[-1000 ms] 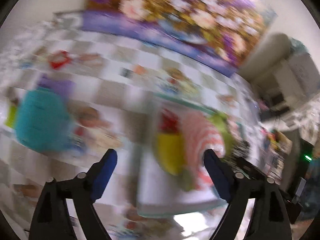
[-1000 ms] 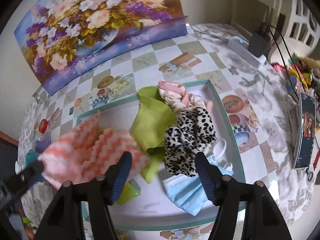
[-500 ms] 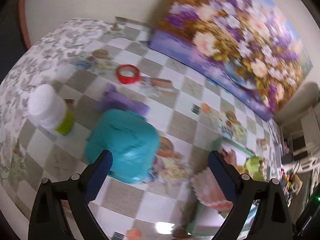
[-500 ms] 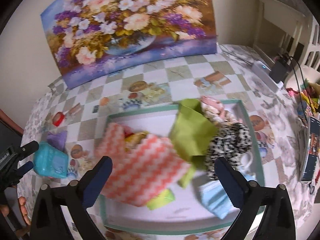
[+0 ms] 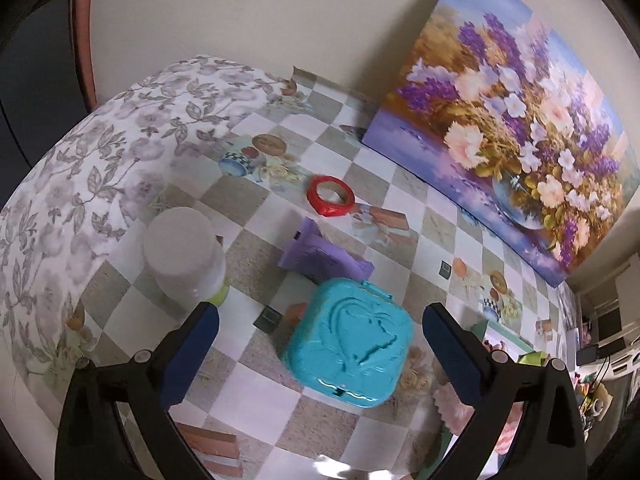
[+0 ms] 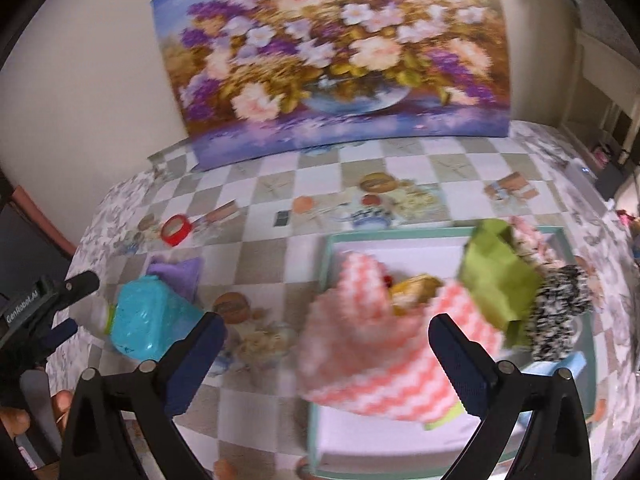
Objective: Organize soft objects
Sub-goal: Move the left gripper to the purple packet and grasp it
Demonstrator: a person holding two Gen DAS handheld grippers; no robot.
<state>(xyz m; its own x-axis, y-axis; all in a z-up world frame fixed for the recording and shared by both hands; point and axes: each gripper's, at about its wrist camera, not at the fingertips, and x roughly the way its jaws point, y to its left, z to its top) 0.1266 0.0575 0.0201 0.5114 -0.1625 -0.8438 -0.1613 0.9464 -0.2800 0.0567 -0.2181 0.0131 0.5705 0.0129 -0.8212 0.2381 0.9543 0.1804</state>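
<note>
Our left tool (image 5: 320,344) is spreading its last bit to wide, nothing between its pads; a second ago it framed the blurred cloths, and now it has swung over to hang above the teal case (image 5: 349,347), with the purple pouch (image 5: 320,256) just beyond and the white-capped bottle (image 5: 185,254) off its left finger. Our right tool (image 6: 326,354) stands fully wide and empty, having let go. Ahead of its right finger the pink chevron cloth (image 6: 384,364) lies slumped over the tray (image 6: 326,248) edge, green cloth (image 6: 496,284) and leopard scrunchie (image 6: 560,312) farther right. We judge the case is next.
</note>
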